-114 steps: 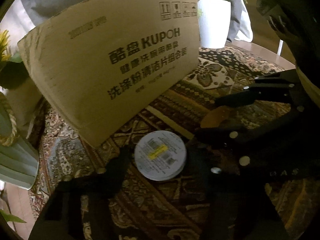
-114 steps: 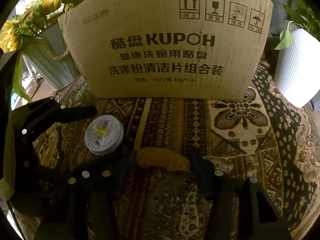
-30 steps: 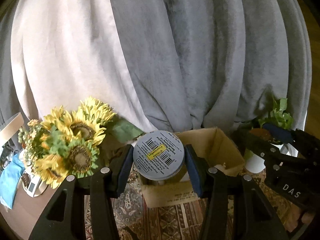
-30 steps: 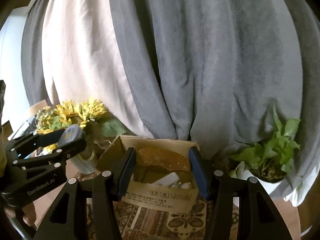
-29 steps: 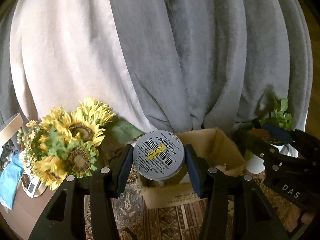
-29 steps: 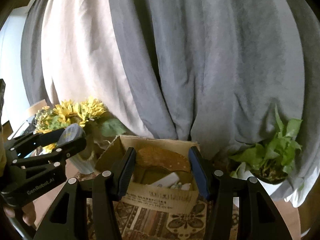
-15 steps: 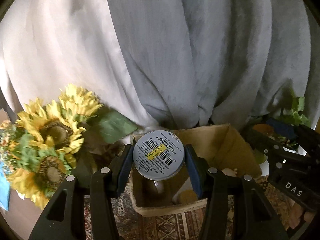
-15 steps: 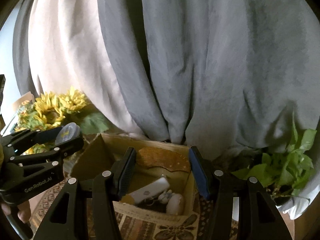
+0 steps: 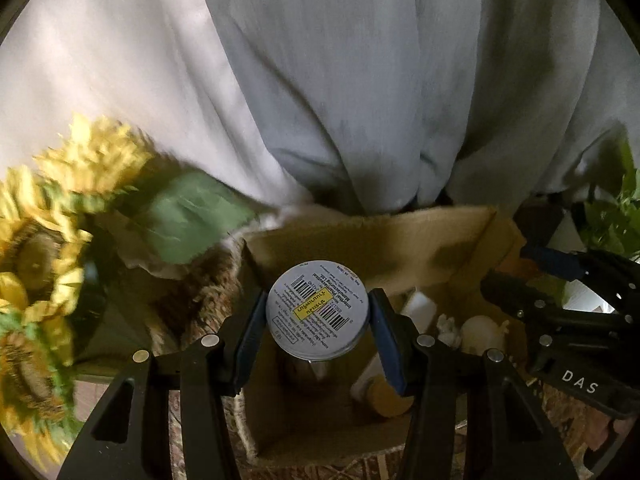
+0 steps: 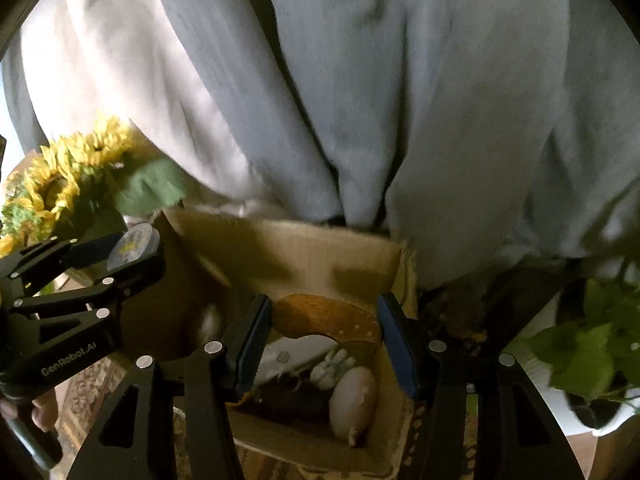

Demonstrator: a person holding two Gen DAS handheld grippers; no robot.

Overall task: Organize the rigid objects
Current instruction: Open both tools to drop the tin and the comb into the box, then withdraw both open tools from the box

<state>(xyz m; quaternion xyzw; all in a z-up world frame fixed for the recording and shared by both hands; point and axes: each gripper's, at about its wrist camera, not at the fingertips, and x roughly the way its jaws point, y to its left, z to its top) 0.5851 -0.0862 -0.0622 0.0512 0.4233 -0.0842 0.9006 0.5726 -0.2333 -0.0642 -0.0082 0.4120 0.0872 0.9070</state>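
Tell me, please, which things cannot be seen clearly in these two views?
- Box floor, left wrist view: partly hidden by the tin in the left gripper.
- White item, right wrist view: half covered by the wooden piece in the right gripper.
- Sunflowers: blurred, cut by the left edge.
- Tin label: print too small.

Both wrist views are dim and low in contrast, lit softly from behind through the pale curtain (image 9: pixel 120 92), which glows brightest at upper left while the grey drape (image 10: pixel 400 100) stays muted. The inside of the cardboard box (image 9: pixel 400 240) lies in deep shadow and the black gripper frames read almost as silhouettes. Motion blur smears the sunflowers (image 9: pixel 36 264) and the green plant (image 10: pixel 592 344), straight lines bow toward the edges, and a black fisheye vignette cuts the corners.
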